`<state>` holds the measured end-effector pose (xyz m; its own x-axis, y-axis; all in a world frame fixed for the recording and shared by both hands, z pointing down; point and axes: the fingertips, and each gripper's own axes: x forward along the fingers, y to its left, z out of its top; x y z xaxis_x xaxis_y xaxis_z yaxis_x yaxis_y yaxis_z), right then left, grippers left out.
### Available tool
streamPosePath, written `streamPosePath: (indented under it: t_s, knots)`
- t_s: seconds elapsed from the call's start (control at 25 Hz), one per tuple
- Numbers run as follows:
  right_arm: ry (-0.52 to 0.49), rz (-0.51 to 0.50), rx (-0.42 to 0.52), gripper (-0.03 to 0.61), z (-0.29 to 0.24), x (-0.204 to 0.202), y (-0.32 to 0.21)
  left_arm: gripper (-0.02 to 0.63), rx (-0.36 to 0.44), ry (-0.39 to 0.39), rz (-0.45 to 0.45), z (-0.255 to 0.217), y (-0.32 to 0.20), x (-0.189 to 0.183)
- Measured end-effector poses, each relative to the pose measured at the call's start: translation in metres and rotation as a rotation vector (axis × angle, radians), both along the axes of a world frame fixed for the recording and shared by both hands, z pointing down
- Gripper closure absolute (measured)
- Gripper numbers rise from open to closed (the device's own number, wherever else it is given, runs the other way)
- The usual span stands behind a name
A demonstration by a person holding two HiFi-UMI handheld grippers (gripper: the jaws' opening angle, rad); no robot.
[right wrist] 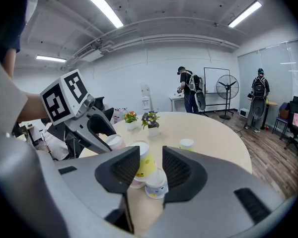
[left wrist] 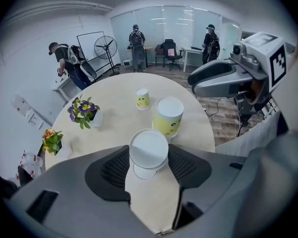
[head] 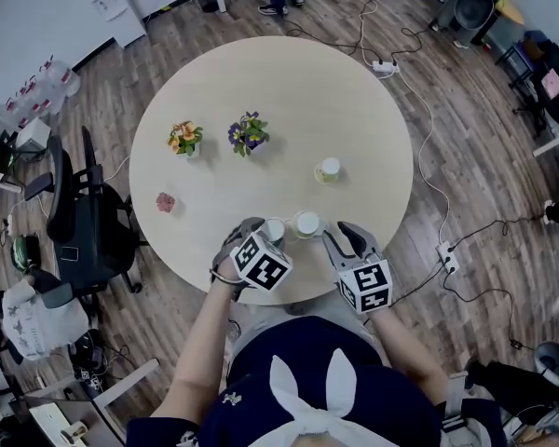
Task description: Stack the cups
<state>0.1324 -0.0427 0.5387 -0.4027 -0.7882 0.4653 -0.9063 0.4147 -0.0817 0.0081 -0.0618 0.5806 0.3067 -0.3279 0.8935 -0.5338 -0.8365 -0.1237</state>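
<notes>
1. All cups on the table [head: 289, 91] stand bottom-up, so their insides can't be seen.
2. The white cup [left wrist: 148, 148] sits in the left gripper [left wrist: 149, 155]. Jaws are wide apart, w/ a pad [left wrist: 114, 170] pressed on each side of it, near the table edge by the person.
3. The right gripper [right wrist: 150, 153] has its jaws abt half apart. A small cup [right wrist: 156, 185] w/ lavender print sits low betw. them and looks gripped.
4. The yellow cup [right wrist: 145, 165] is just beyond the small cup, betw. the jaw tips. The left-hand pad covers part of its side. It stands just beside the white cup.
5. A lone cup [head: 328, 169] w/ yellow print stands apart, further in on the table.
6. Two pots sit side by side: orange flowers [head: 184, 138] and purple flowers [head: 249, 134].
7. Hard to see:
   - In the head view the small cup is hidden under the right gripper.
   - In the right gripper view its contact w/ the left-hand pad is unclear.
   - A pinkish rim shows at the yellow cup's foot. Can't tell which cup it belongs to.
   - A pink thing [head: 166, 202] towards the left edge is too small to ID.
8. Writing: the marker cubes [head: 262, 262] on the grippers carry b/w square patterns. The cup prints are too small to read.
</notes>
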Motion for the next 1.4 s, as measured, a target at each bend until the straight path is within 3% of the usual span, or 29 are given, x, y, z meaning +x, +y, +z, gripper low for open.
streamPosePath:
  t_s: [0.56,0.72,1.04,1.28,1.4]
  knots:
    - [-0.002,0.008,-0.01,0.439,0.002,0.007,0.0,0.343,-0.002,0.051,0.007,-0.007,0.002,0.01]
    - [-0.004,0.003,-0.01,0.439,0.002,0.006,-0.001,0.339,-0.032,0.123,0.001,-0.013,0.005,0.013]
    - [-0.014,0.007,-0.01,0.44,0.001,0.008,-0.007,0.334,-0.063,0.351,-0.169,-0.039,-0.012,0.0]
    - [-0.041,0.024,0.005,0.443,-0.008,0.015,-0.019,0.341,0.045,0.475,-0.31,-0.065,-0.038,-0.027]
    - [-0.054,0.031,0.005,0.445,-0.01,0.019,-0.025,0.419,0.101,0.522,-0.384,-0.074,-0.046,-0.043]
